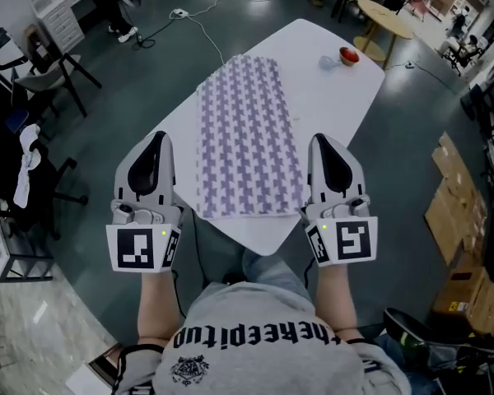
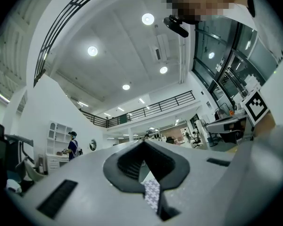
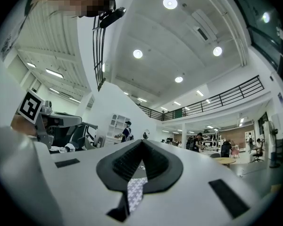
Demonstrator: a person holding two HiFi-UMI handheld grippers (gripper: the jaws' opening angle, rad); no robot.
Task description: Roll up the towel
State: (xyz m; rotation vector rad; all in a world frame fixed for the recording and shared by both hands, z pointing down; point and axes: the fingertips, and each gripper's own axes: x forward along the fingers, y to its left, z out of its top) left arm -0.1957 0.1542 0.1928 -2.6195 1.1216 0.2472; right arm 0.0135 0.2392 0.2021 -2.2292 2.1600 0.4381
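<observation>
Purple-and-white houndstooth towel (image 1: 247,130) lies spread flat along the white counter (image 1: 329,97), its near short edge close to the counter's near corner. Left tongs (image 1: 158,138) and right tongs (image 1: 323,141) flank the towel's near end, one at each long side, just beside the cloth. Both tongs are closed tip to tip with nothing pinched; a strip of the pattern shows through the slot below each pair of pads.

Pale grey left gripper (image 1: 157,138) and right gripper (image 1: 320,140), black inlays, black-and-white marker cubes (image 1: 142,249), green lights; grey T-shirt (image 1: 263,362), black lettering.
</observation>
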